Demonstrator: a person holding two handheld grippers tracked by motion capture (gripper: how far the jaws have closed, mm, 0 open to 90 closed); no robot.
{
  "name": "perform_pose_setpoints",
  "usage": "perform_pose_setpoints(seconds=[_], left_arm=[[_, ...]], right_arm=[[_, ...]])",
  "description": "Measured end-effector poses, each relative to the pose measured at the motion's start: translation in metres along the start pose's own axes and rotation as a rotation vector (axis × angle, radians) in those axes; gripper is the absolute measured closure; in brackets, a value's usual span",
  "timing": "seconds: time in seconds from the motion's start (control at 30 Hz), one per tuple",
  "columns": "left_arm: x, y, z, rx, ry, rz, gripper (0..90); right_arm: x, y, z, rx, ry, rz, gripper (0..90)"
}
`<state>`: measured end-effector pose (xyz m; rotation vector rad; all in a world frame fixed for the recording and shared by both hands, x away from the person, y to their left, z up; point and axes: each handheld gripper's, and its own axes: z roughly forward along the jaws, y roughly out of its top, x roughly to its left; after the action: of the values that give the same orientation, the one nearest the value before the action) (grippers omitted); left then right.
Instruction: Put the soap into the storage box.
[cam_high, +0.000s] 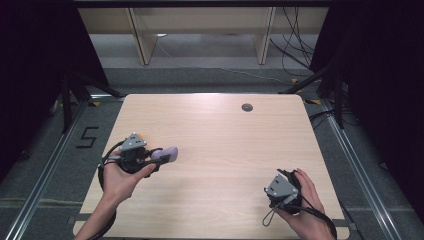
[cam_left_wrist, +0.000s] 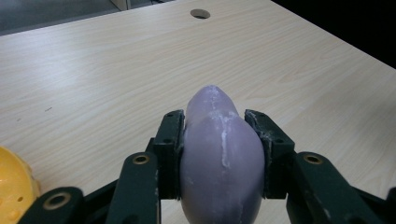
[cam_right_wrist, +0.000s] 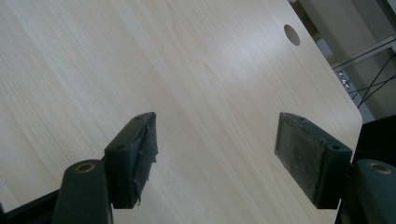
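A smooth purple eggplant-shaped object (cam_left_wrist: 219, 154) is clamped between the two black jaws of my left gripper (cam_left_wrist: 215, 140), its rounded tip pointing away over the table. From above, the left gripper (cam_high: 159, 159) sits at the table's left side with the purple object (cam_high: 167, 154) sticking out to the right. A yellow object (cam_left_wrist: 14, 186) shows at the lower left edge of the left gripper view, beside the gripper. My right gripper (cam_right_wrist: 215, 158) is open, with bare wood between its pads. It is held near the front right corner (cam_high: 282, 192).
The light wooden table (cam_high: 215, 135) has a round cable hole (cam_high: 247, 107) near its far edge, also seen as a hole (cam_right_wrist: 292, 34) in the right gripper view. Dark floor, metal rails and cables surround the table.
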<state>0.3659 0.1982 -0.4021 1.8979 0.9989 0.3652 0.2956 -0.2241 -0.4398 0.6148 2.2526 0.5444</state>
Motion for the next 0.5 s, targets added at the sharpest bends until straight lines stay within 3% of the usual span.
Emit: perform_pose_setpoints(seconds=[0.5], left_arm=[[0.012,-0.005,-0.009,-0.026,0.045,-0.039,58.6]], right_arm=[[0.0,0.001,0.001,-0.006,0.003,-0.006,30.5]])
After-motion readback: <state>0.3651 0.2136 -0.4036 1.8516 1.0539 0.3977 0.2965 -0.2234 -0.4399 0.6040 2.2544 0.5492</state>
